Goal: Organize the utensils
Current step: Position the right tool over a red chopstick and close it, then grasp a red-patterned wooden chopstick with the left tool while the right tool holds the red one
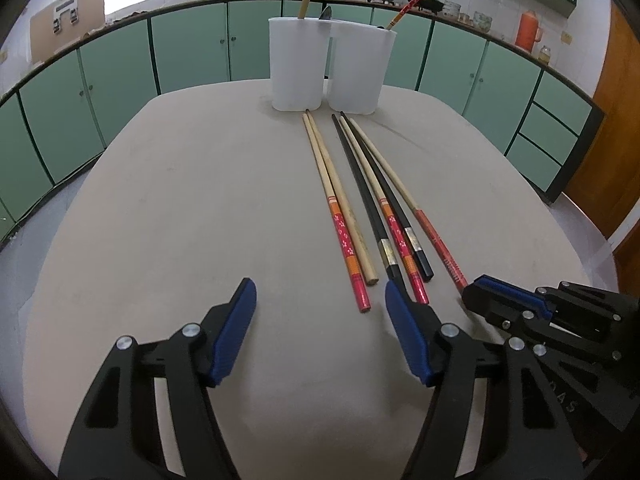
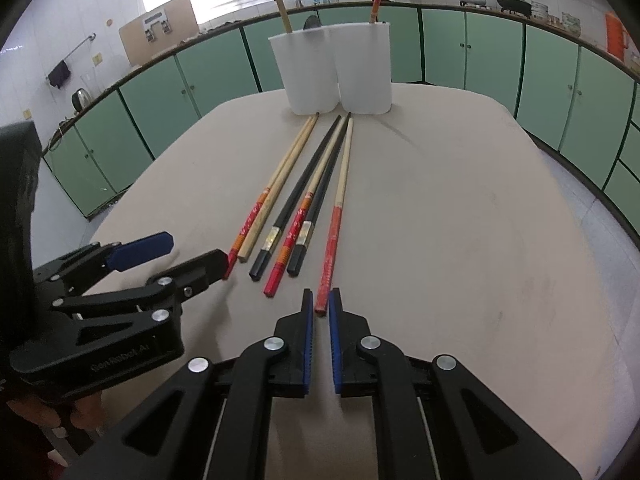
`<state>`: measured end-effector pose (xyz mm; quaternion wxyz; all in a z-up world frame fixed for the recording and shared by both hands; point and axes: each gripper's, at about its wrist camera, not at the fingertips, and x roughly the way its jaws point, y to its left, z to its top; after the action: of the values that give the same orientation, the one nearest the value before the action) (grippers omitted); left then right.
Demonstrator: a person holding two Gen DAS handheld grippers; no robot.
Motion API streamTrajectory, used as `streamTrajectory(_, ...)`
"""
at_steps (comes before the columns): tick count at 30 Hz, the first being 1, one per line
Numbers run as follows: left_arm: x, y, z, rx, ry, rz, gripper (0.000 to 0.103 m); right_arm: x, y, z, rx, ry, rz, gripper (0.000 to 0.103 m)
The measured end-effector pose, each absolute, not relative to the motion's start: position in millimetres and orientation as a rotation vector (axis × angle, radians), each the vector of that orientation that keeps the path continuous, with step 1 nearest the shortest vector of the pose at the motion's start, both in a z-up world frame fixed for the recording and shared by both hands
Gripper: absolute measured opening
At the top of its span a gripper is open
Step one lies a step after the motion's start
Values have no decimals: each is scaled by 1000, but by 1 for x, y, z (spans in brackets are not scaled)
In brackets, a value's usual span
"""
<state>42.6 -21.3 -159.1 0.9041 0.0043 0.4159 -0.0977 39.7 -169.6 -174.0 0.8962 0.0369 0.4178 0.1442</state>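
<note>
Chopsticks lie in a loose row on the beige table (image 1: 180,208), six in all, tips toward two white holders at the far edge. From the left: red-orange patterned chopstick (image 1: 335,216) touching a plain wooden chopstick (image 1: 340,196); then a black chopstick (image 1: 362,196), a second patterned one (image 1: 380,208), a second black one (image 1: 386,196), and a red-handled chopstick (image 2: 336,216) on the right.

Left white holder (image 1: 296,64) has a wooden stick and a dark utensil in it; right white holder (image 1: 360,72) has one red-patterned chopstick.

Left gripper (image 1: 320,312): jaws spread wide, holding nothing, hovering near the handle ends of the left chopsticks. Right gripper (image 2: 320,304): jaws nearly closed, a narrow gap left, with the butt of the red-handled chopstick between the fingertips; cannot tell whether the pads touch it.
</note>
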Motion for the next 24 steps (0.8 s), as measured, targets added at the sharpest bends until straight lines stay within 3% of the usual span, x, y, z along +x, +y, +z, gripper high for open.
streamTrajectory(6,41,-23,-161,17,856,-206,64,37,-169,-175,67,851,294,9)
streamTrajectory(12,37,-21,-161,10,832,-200,64,30,-172,-175,78,838,294,20)
streamTrajectory(24,31,-27,-164,30,806,-206,62,30,-168,-178,59,814,285,21)
